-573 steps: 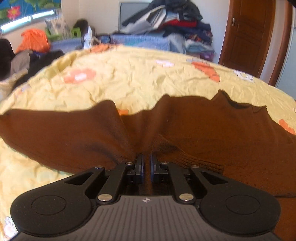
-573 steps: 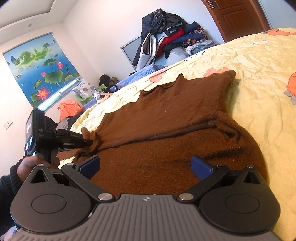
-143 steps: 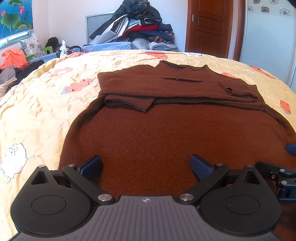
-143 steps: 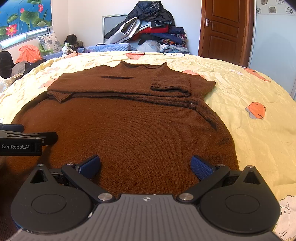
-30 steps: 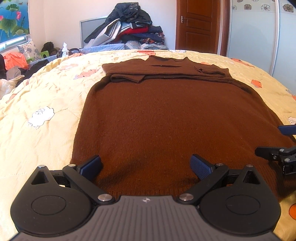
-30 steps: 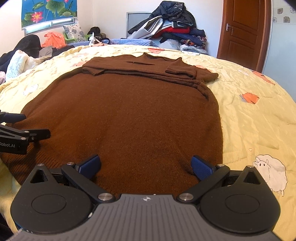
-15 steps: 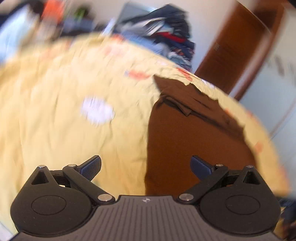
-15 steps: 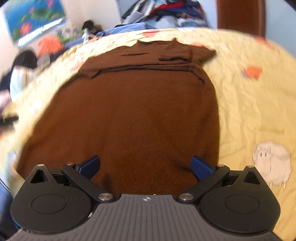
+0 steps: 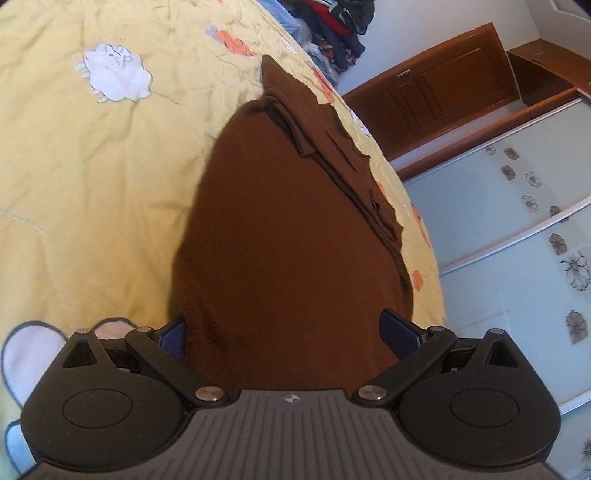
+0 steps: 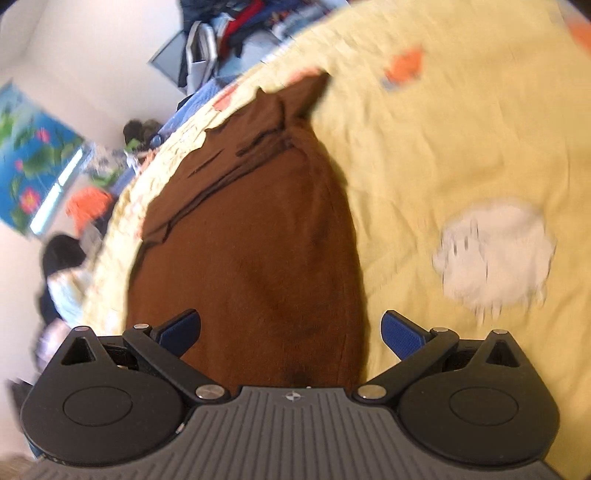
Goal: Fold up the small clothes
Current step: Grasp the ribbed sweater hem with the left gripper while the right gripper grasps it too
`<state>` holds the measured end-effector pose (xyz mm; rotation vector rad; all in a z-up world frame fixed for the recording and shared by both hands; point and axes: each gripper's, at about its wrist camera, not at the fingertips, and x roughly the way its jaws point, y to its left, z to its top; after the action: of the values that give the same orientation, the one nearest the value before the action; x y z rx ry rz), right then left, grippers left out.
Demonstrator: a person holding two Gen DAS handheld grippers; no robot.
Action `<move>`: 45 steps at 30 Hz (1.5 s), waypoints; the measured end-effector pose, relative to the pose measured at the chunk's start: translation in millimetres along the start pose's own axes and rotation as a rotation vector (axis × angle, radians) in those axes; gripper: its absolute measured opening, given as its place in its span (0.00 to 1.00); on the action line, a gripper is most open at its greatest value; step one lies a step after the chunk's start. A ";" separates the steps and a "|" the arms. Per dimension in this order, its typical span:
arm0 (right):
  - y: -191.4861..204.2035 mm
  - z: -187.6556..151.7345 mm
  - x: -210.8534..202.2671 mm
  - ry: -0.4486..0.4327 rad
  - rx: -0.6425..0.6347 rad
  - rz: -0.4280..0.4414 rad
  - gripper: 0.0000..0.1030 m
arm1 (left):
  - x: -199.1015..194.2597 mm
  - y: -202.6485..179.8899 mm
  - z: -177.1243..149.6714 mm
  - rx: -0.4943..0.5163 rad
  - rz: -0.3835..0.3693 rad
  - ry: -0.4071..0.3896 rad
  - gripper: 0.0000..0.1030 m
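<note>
Sweater (image 9: 288, 236) flat on bedspread (image 9: 92, 177), clothes pile (image 10: 229, 26) behind.

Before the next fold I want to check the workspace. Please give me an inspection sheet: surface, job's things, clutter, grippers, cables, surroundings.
Surface: yellow bedspread with white sheep and orange prints, wrinkled.
Job's things: brown sweater lying flat, sleeves folded across the far end.
Clutter: pile of clothes beyond the bed; more heaped items at the bedside in the right wrist view.
Grippers: left gripper open over the sweater's near edge; right gripper open, likewise.
Cables: nothing seen.
Surroundings: wooden door, lotus picture, patterned glass panels.
</note>
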<state>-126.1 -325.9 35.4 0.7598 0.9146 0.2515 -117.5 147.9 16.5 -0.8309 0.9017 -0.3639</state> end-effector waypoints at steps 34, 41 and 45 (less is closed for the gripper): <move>26.0 96.8 22.6 0.051 0.002 0.432 0.13 | 35.1 -77.0 115.6 0.263 -0.069 0.024 0.06; 10.3 239.8 116.7 -0.130 0.194 0.337 0.81 | 132.7 -109.7 249.5 0.317 0.089 -0.173 0.16; 3.7 232.3 130.5 -0.117 0.223 0.290 0.95 | 137.3 -81.7 254.5 0.110 0.119 -0.192 0.36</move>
<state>136.4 -370.6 44.3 1.1045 0.7268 0.3592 173.0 135.3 92.2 -0.6952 0.7417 -0.2234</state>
